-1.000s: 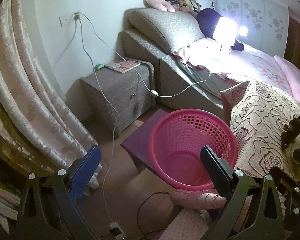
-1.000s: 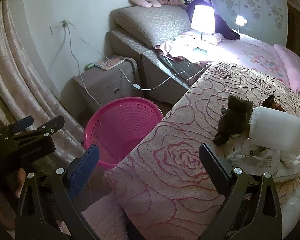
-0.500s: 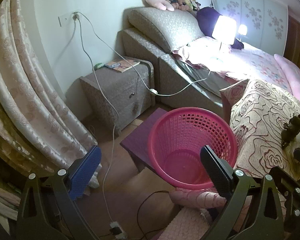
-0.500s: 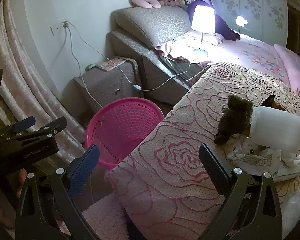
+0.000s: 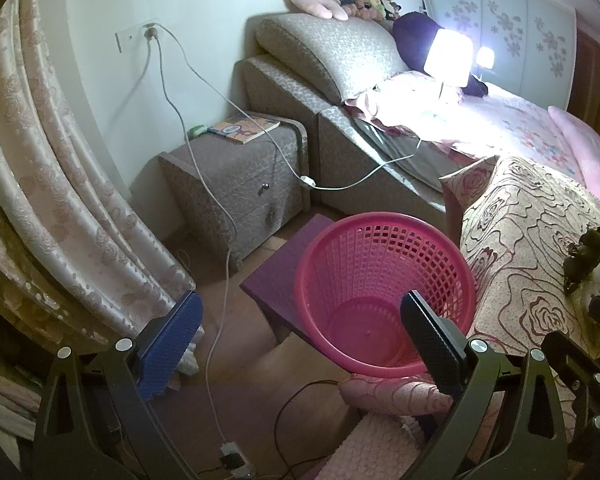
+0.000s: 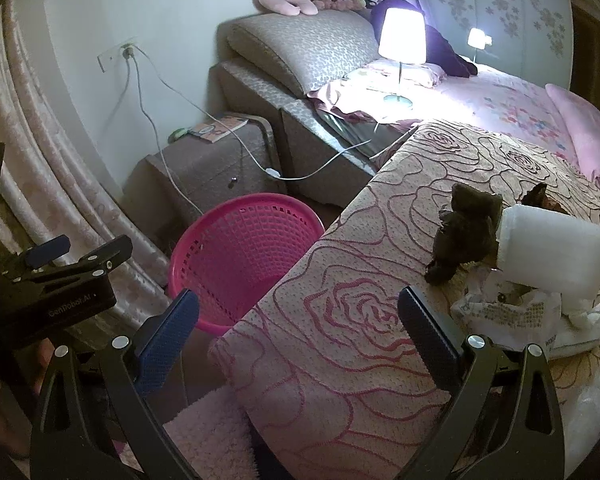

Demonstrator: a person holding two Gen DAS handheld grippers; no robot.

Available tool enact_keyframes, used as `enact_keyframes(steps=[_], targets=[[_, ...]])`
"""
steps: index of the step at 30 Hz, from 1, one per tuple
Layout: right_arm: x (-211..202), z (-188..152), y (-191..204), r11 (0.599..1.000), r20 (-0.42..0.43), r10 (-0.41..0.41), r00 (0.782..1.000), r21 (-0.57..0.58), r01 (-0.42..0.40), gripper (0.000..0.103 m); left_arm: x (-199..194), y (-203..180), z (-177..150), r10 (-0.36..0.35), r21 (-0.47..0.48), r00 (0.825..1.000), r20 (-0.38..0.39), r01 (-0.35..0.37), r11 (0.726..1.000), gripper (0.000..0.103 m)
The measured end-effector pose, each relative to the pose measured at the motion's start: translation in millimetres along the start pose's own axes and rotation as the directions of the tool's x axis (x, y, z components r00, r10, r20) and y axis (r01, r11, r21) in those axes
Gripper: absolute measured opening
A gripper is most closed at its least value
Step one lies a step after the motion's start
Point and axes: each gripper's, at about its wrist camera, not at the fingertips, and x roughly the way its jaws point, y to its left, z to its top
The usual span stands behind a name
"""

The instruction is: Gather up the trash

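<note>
Both my left gripper [image 5: 300,332] and right gripper [image 6: 300,332] gape wide and carry nothing, the pink basket [image 6: 236,256] looks bare, and beside it crumpled wrappers [image 6: 512,314], perhaps plastic, await collecting.

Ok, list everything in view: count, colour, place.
basket: one, pink, empty, on floor beside table
table: one, rose-patterned cloth
foam roll: one, white, on table
dark scrap: one, brown, left of foam roll
wrappers: several, white, under foam roll
lamp: one, lit, on bed
nightstand: one, grey, by wall
book: one, on nightstand
curtain: one, beige, left
left gripper: open, above basket
right gripper: open, over table edge
</note>
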Motion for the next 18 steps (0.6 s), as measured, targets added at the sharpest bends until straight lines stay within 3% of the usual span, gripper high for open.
enact_keyframes(steps=[18], targets=[[-0.5,-1.7,0.1,1.0,-0.001,-0.005,1.0,-0.004,0.005,0.097,2.1,0.8,-2.7,0.001,0.008,1.0,-0.005,-0.001,1.0,0.095]])
